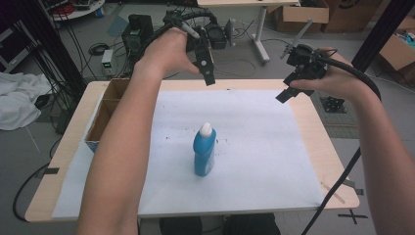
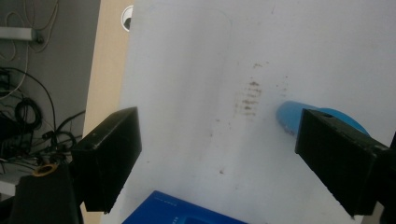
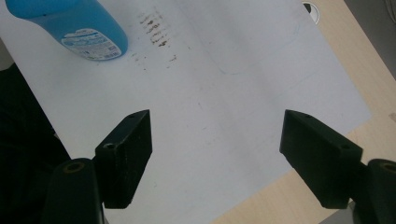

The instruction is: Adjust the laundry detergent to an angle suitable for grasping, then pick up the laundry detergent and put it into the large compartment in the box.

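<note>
A blue bottle (image 1: 204, 154) with a white cap stands upright on the white sheet (image 1: 254, 147), near the table's middle. My left gripper (image 1: 208, 73) hangs above the table's far edge, beyond the bottle, and is open. In the left gripper view its jaws (image 2: 217, 130) stand apart over bare sheet, and the right jaw hides part of the bottle (image 2: 289, 115). My right gripper (image 1: 287, 93) is held up at the far right, also open. The right gripper view shows the gripper (image 3: 217, 126) with nothing between its jaws and the bottle (image 3: 74, 28) at the top left.
An open cardboard box (image 1: 105, 110) sits on the table's left side. A blue printed surface (image 2: 182, 213) shows at the bottom of the left gripper view. Brown smudges (image 3: 152, 28) mark the sheet beside the bottle. Cables and equipment lie on the floor beyond the table.
</note>
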The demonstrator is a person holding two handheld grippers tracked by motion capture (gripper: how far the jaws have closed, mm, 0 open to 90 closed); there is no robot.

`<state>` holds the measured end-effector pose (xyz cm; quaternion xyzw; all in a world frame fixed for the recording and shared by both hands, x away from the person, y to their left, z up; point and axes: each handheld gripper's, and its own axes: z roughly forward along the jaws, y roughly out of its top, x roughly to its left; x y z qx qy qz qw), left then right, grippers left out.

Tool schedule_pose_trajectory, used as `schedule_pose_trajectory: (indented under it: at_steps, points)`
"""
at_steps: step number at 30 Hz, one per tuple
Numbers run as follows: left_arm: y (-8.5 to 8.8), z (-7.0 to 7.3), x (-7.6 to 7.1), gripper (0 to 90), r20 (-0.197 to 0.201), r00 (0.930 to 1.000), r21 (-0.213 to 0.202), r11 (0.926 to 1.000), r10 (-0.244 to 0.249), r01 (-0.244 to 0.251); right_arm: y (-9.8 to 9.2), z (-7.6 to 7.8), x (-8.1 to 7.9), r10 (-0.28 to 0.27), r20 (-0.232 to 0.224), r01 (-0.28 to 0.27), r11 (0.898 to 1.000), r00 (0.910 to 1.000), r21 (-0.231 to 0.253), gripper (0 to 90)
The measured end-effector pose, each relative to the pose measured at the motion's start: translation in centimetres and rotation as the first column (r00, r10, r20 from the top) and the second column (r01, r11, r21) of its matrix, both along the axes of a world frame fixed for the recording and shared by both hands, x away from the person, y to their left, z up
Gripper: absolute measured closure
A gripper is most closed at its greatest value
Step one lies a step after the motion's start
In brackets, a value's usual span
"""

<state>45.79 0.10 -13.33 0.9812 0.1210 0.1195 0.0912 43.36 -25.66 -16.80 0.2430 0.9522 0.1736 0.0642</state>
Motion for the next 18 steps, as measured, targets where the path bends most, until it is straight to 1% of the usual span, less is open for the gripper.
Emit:
schedule_pose_trajectory:
  at_steps: [1,5,7,9,10,13,14,17,18]
  points:
    - [0.0,0.0,0.0,15.2,0.000,1.0000,0.010,1.0000,-0.001,0.001,0.0,-0.1,0.0,-0.001,0.000,0.001,1.000,1.0000,0.002,25.1]
    - [-0.1,-0.1,-0.3,15.1,0.001,0.9999,0.008,0.9999,-0.010,0.010,0.0,-0.5,-0.1,-0.005,-0.002,0.005,1.000,1.0000,-0.014,25.1]
    - [-0.1,-0.1,-0.3,15.1,0.000,1.0000,0.010,0.9999,-0.007,0.007,0.0,-0.5,-0.2,-0.003,-0.001,0.003,1.000,1.0000,-0.014,25.1]
    - [-0.1,0.0,-0.4,15.1,-0.002,1.0000,0.000,1.0000,0.004,-0.004,-0.1,-0.5,-0.3,-0.003,0.000,0.003,1.000,1.0000,-0.015,25.0]
    - [-0.1,0.1,-0.6,15.1,0.001,1.0000,0.009,1.0000,0.002,-0.002,-0.2,-0.4,-0.4,-0.006,0.002,0.007,1.000,1.0000,-0.014,25.0]
    - [-0.2,0.3,-1.1,15.1,0.001,0.9999,0.001,0.9999,0.012,-0.012,-0.4,-0.3,-0.7,-0.007,0.008,0.007,1.000,0.9999,-0.006,25.0]
    - [-0.3,0.4,-1.2,15.0,0.000,1.0000,0.007,0.9999,0.010,-0.010,-0.5,-0.3,-0.8,-0.009,0.010,0.009,1.000,0.9999,-0.007,25.0]
    - [-0.4,0.7,-1.7,14.5,0.005,0.9996,-0.001,0.9997,0.026,-0.026,-0.7,-0.2,-1.0,-0.004,0.014,0.004,1.000,0.9999,-0.001,24.9]
    - [-0.5,0.8,-1.8,14.3,0.005,0.9997,0.004,0.9997,0.024,-0.024,-0.8,-0.1,-1.1,-0.004,0.015,0.004,1.000,0.9999,-0.001,24.9]
